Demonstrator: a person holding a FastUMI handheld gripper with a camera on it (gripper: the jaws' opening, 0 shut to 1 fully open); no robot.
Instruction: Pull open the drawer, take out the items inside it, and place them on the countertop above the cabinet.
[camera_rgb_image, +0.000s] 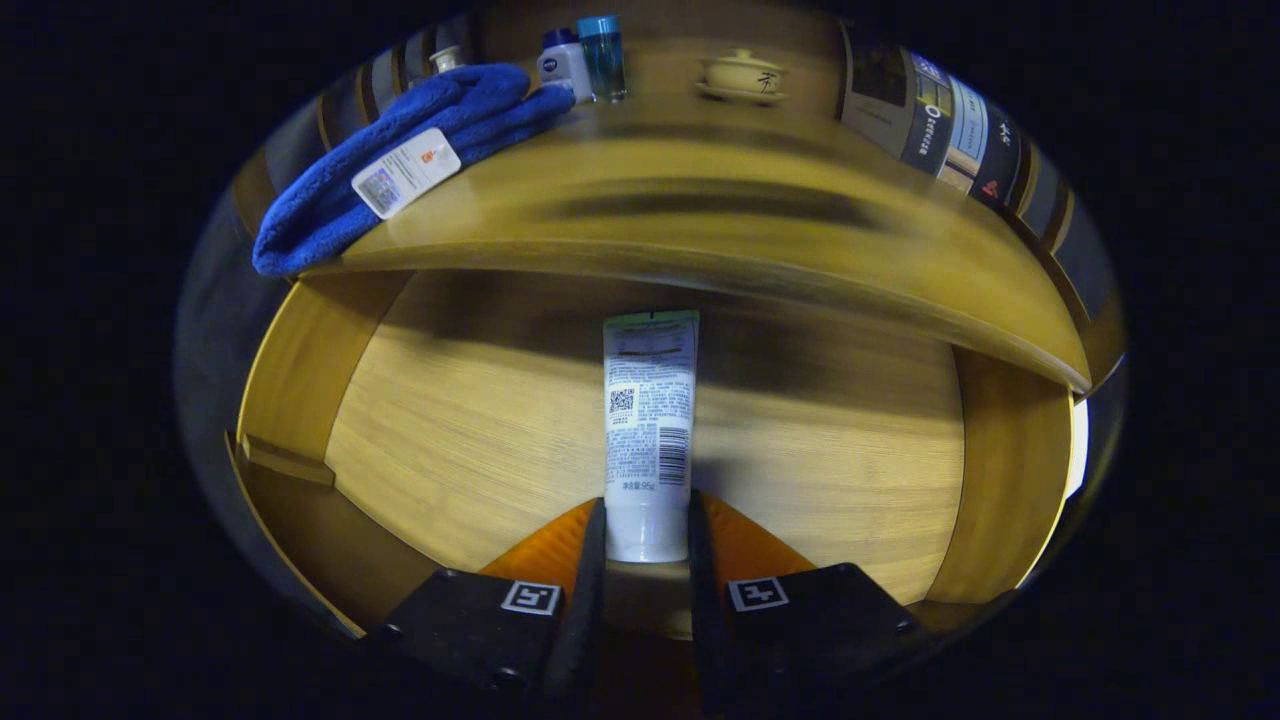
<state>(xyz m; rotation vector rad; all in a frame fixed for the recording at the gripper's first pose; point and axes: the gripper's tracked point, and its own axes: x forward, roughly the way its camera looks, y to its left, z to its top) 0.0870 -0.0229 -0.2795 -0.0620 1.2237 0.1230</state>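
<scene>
Tongs: tongs (647, 540) are narrowed onto the cap end of the tube, one finger pressing each side, so the hold is by the stiffest, widest part rather than the soft body.

Towel: blue folded towel (400, 150) lies at the left end of the surface (700, 210), one end hanging over the front edge; a tag card (406, 172) sits on top of it. It takes up that corner, so I judge it a poor spot for putting anything down.

Drawer: drawer (460, 430) is pulled out under the surface, its wooden floor open to view, which gives the tongs room to reach in from the front.

Tube: white tube (649, 420) lies along the middle of the drawer floor, cap end toward the tongs and crimped end pointing back under the surface. Lying lengthwise in line with the fingers, it suits a straight grasp.

Bottles: two small bottles (585, 60) stand at the back of the surface, just right of the towel.

Cup: lidded cup on a saucer (742, 75) stands further right, also at the back.

Free space: the middle and front of the surface look bare, a likely place for the tube.
</scene>
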